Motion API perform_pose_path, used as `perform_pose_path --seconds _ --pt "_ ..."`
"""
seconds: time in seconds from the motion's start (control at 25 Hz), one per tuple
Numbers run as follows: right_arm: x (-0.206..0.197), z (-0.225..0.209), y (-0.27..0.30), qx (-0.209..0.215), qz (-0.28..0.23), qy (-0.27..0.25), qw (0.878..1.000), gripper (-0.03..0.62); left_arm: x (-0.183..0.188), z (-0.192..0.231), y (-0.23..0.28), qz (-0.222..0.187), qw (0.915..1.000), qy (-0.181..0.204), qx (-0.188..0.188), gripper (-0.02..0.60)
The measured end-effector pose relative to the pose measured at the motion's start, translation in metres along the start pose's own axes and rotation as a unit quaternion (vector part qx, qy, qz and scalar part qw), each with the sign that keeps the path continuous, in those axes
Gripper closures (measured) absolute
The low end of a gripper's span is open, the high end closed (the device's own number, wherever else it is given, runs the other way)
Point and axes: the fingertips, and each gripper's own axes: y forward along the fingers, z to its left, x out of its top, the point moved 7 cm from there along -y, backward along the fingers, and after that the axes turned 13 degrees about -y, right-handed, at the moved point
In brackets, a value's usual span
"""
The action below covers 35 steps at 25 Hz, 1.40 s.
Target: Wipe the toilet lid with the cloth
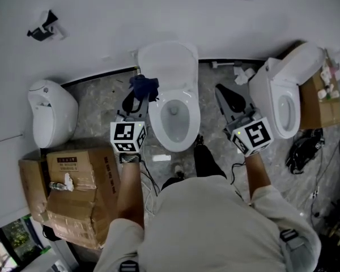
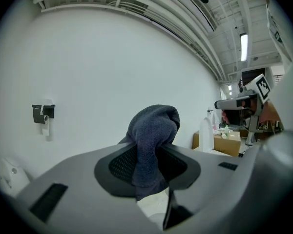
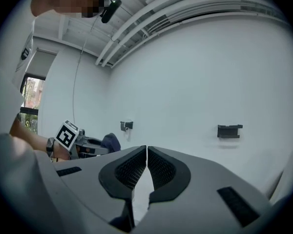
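A white toilet (image 1: pixel 188 130) stands in the middle of the head view with its lid (image 1: pixel 167 61) raised against the wall. My left gripper (image 1: pixel 136 98) is just left of the bowl, shut on a dark blue cloth (image 1: pixel 144 86) that bunches over its tips beside the lid's lower left edge. In the left gripper view the cloth (image 2: pixel 154 130) hangs folded between the jaws. My right gripper (image 1: pixel 222 92) is to the right of the bowl. Its jaws (image 3: pixel 146 152) are shut with nothing between them.
A second white toilet (image 1: pixel 286 95) stands at the right, with a cardboard box (image 1: pixel 320 109) behind it. A white fixture (image 1: pixel 51 115) is by the left wall, with crumpled cardboard boxes (image 1: pixel 73 197) in front. Cables and a black bag (image 1: pixel 303 152) lie on the floor.
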Motion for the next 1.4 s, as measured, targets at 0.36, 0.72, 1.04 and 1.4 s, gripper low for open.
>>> perform_pose_path --seconds 0.36,0.72,1.04,1.4 --pt "-0.053 -0.06 0.058 0.006 0.032 -0.005 0.999 0.564 -0.035 0.052 0.116 0.008 0.9992 -0.012 0.037 0.461" --pt "-0.114 -0.081 0.082 0.006 0.072 0.021 0.997 0.563 -0.085 0.088 0.199 0.031 0.9984 -0.007 0.046 0.46" --pt "-0.15 -0.084 0.091 0.013 0.099 0.04 0.994 0.563 -0.125 0.119 0.245 0.067 0.9947 -0.027 0.073 0.46" --pt "-0.169 -0.094 0.096 0.017 0.101 0.041 0.994 0.563 -0.141 0.107 0.287 0.052 0.9949 -0.059 0.063 0.46"
